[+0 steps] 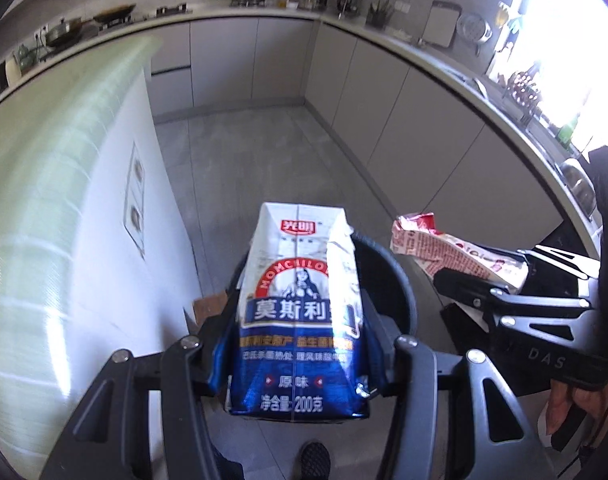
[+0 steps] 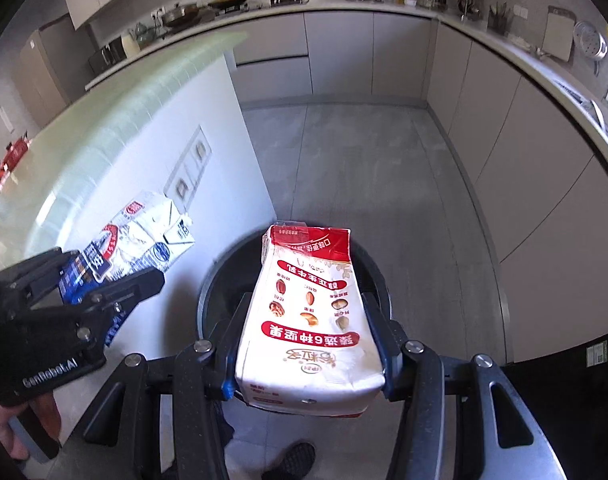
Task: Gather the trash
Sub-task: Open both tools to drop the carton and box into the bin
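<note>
My left gripper (image 1: 300, 312) is shut on a blue and white milk carton (image 1: 300, 320) and holds it above the floor, over the near rim of a round dark trash bin (image 1: 404, 280). My right gripper (image 2: 308, 308) is shut on a red and white nut-milk carton (image 2: 308, 316) and holds it directly over the open trash bin (image 2: 220, 280). In the left wrist view the right gripper (image 1: 484, 276) with its red carton (image 1: 444, 248) shows at the right. In the right wrist view the left gripper (image 2: 116, 276) with the blue carton (image 2: 144, 240) shows at the left.
A white kitchen island (image 2: 152, 120) with a pale green top stands at the left, close to the bin. Grey cabinets (image 2: 484, 120) and a cluttered counter run along the back and right. A brown cardboard piece (image 1: 208, 308) lies by the island's foot. The person's shoe (image 2: 292, 460) is below.
</note>
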